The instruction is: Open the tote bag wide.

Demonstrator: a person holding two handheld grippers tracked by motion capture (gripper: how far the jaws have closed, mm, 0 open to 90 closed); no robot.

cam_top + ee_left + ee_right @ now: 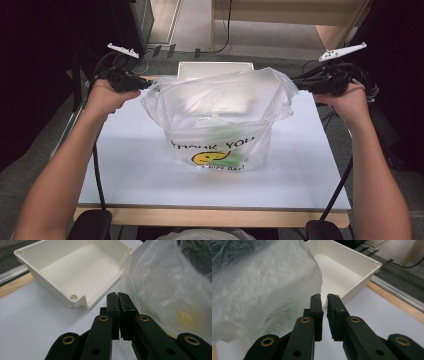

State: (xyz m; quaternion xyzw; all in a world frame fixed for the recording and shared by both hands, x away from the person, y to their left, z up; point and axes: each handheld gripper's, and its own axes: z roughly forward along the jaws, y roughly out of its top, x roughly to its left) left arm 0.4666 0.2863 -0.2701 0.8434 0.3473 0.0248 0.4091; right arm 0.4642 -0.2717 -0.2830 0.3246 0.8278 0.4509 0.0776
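High view – both arms spread wide, left gripper (145, 84) and right gripper (299, 84) each clenched on the plastic bag (220, 117) rim

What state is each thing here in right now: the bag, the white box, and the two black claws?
Bag: upright on the table, mouth stretched wide, green item inside.
Box: open, empty, behind the bag.
Left gripper: shut, at the bag's left rim.
Right gripper: shut, at the bag's right rim.
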